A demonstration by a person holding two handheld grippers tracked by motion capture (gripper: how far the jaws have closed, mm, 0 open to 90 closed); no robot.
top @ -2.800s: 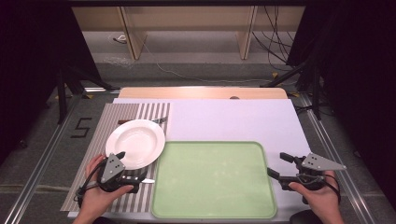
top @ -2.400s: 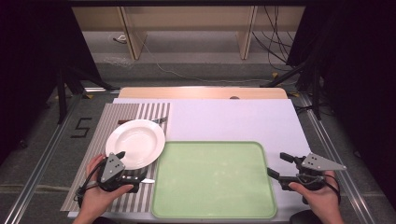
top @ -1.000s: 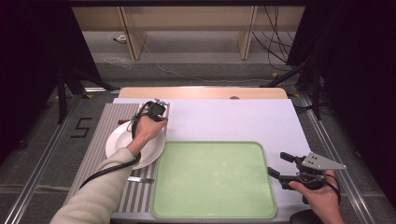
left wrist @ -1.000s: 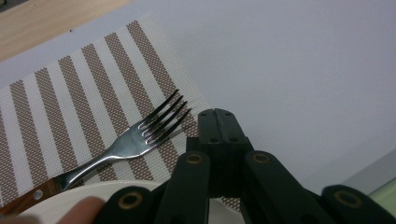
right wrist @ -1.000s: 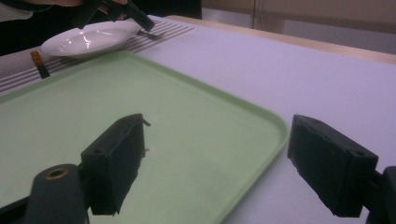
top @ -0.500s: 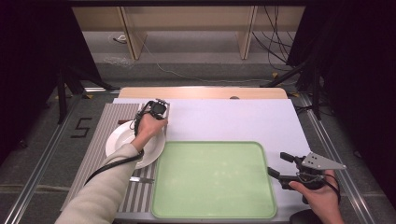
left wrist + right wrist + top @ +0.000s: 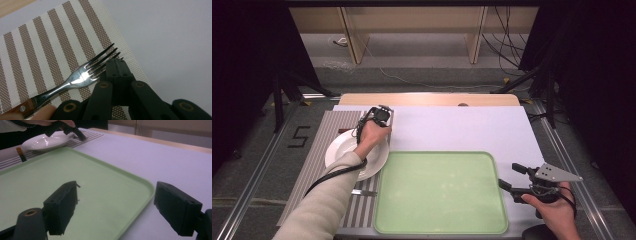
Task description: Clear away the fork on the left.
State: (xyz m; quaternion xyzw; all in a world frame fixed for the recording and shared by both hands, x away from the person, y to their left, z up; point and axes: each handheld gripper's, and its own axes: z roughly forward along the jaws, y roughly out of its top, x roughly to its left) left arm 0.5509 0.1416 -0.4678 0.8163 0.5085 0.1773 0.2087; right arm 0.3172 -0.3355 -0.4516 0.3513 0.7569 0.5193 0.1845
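Left arm stretched over plate (image 7: 343, 150) | left tongs (image 7: 117, 65) closed, tips by fork (image 7: 82, 76) tines | right tongs (image 7: 117, 207) open, low beside tray (image 7: 75, 185)

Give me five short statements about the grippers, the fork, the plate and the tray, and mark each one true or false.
1. The left gripper is shut, its tip at the tines of the steel fork with a wooden handle. True.
2. That fork lies on the pale green plastic tray. False: it lies on the brown-and-white striped placemat.
3. The right gripper is open. True.
4. The round white plate sits on the tray. False: it sits on the placemat beside it.
5. The right gripper holds a knife. False: it holds nothing.
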